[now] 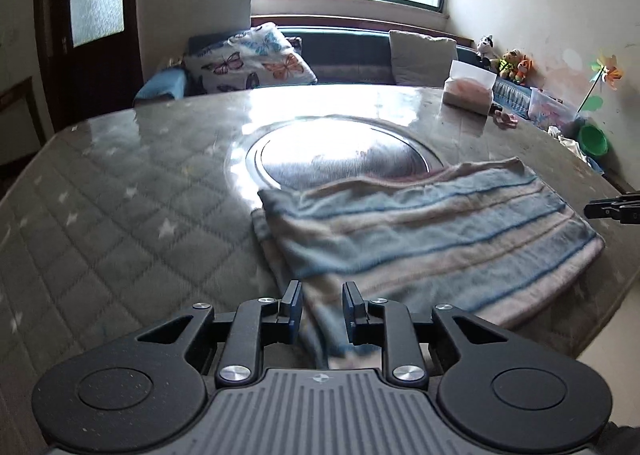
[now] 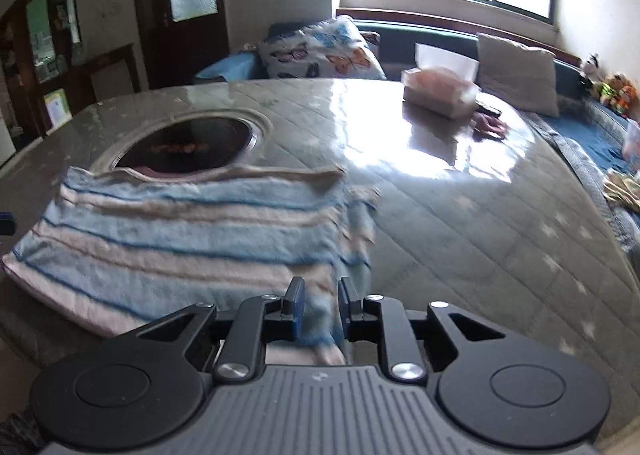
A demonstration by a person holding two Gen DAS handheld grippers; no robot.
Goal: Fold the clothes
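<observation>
A blue, white and beige striped cloth (image 1: 432, 231) lies folded on the quilted table (image 1: 120, 215), its far edge over a round metal inset (image 1: 340, 155). My left gripper (image 1: 322, 295) sits at the cloth's near left corner, fingers shut on a bunch of fabric that runs between them. My right gripper (image 2: 320, 291) holds the near right corner of the same cloth (image 2: 180, 231) the same way. The right gripper's tip (image 1: 600, 211) shows at the right edge of the left wrist view. Motion blur softens the cloth near both grippers.
A tissue box (image 2: 440, 91) and a small dark object (image 2: 490, 123) sit at the table's far side. Behind the table is a bench with a butterfly pillow (image 1: 256, 59) and a grey cushion (image 1: 424, 55). Toys and a green bowl (image 1: 594, 139) are at the right.
</observation>
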